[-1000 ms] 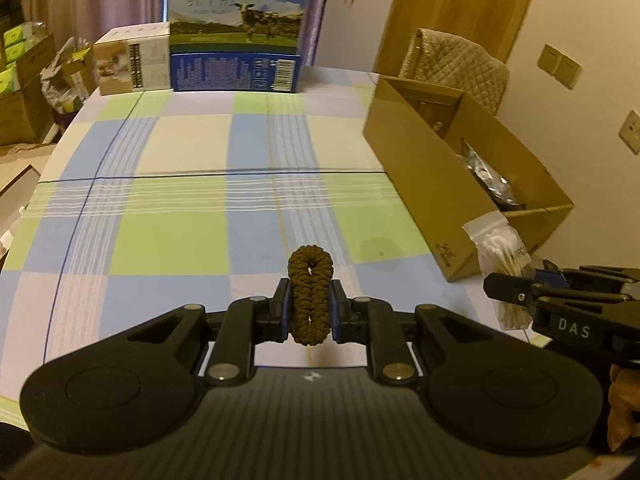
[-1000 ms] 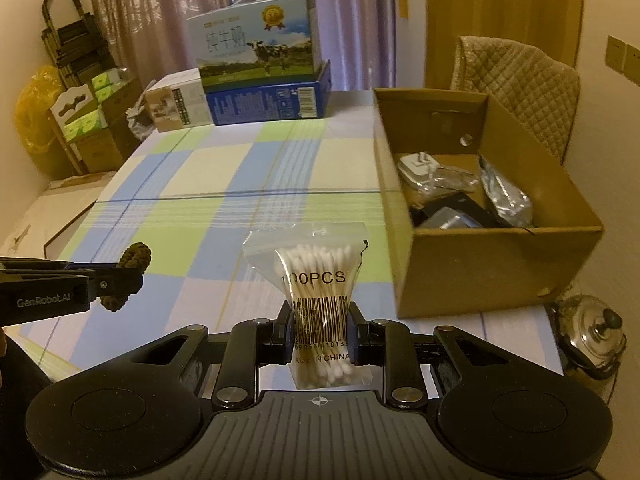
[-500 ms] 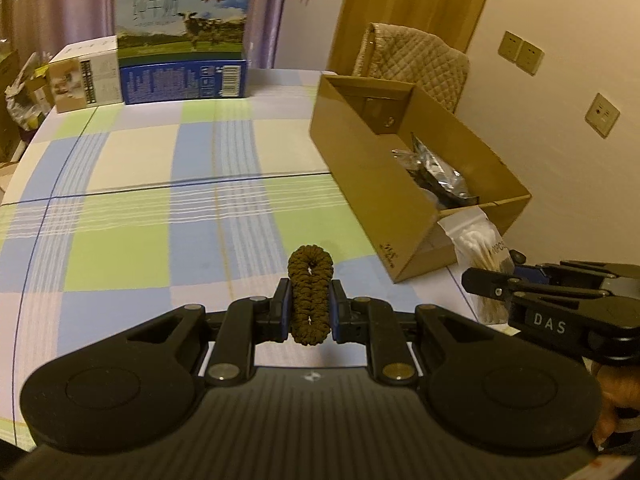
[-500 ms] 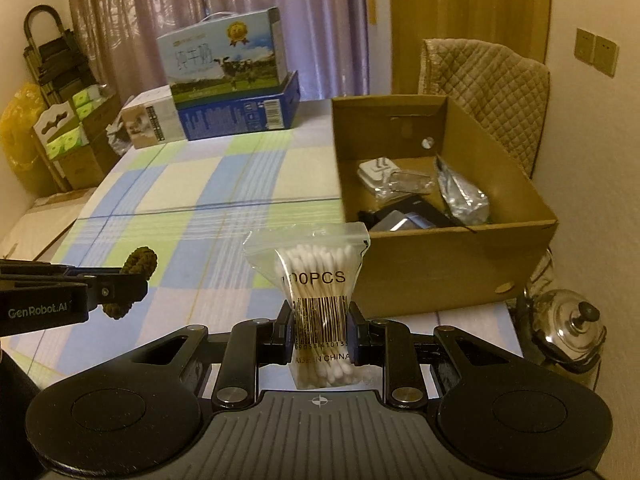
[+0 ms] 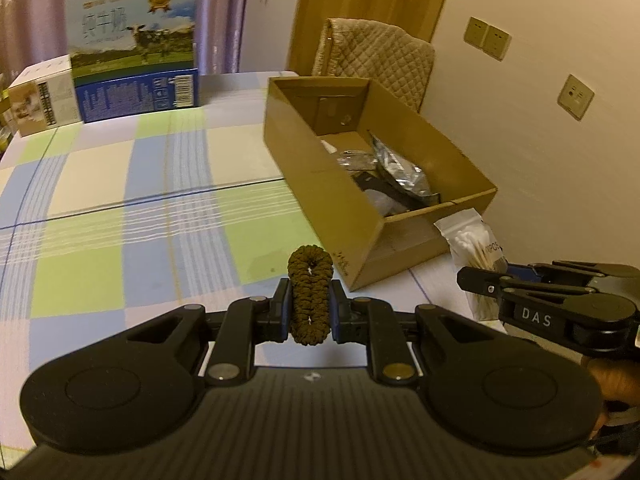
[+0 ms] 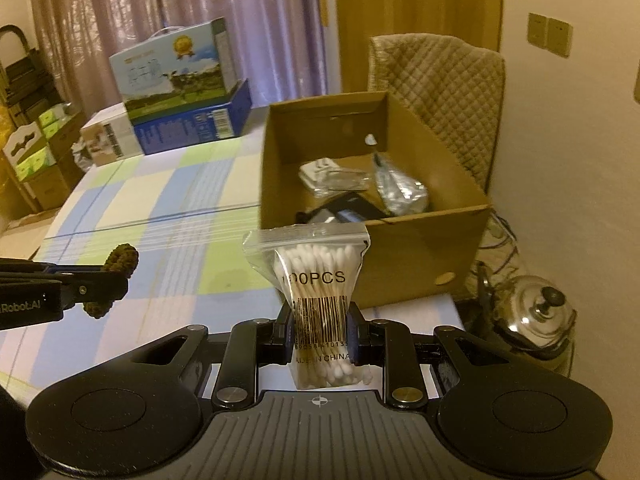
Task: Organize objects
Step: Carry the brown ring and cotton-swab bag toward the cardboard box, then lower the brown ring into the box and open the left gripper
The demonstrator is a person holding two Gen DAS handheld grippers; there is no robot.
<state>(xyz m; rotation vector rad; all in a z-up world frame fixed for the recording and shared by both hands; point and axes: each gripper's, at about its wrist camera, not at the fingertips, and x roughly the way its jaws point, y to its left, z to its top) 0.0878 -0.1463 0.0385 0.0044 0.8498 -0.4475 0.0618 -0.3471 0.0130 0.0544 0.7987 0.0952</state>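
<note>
My left gripper (image 5: 310,308) is shut on a brown braided cord loop (image 5: 310,280), held above the checked tablecloth just short of the open cardboard box (image 5: 344,200). The right gripper (image 6: 320,332) is shut on a clear bag of cotton swabs (image 6: 316,276), held in front of the box's near wall (image 6: 420,256). In each view the other gripper shows at the side: the right gripper (image 5: 476,280) with the cotton swab bag (image 5: 474,244), the left gripper (image 6: 120,284) with the cord loop (image 6: 120,260). The box holds a silver pouch (image 6: 400,192), a white packet and dark items.
Milk cartons (image 5: 134,44) and a small box (image 5: 40,100) stand at the table's far edge. A quilted chair (image 6: 440,80) is behind the cardboard box. A metal kettle (image 6: 532,316) sits low beside the table's right edge. Boxes are stacked at the far left (image 6: 36,152).
Both grippers have moved to the right toward the cardboard box, which now sits closer and more central in both views. Both grips are unchanged.
</note>
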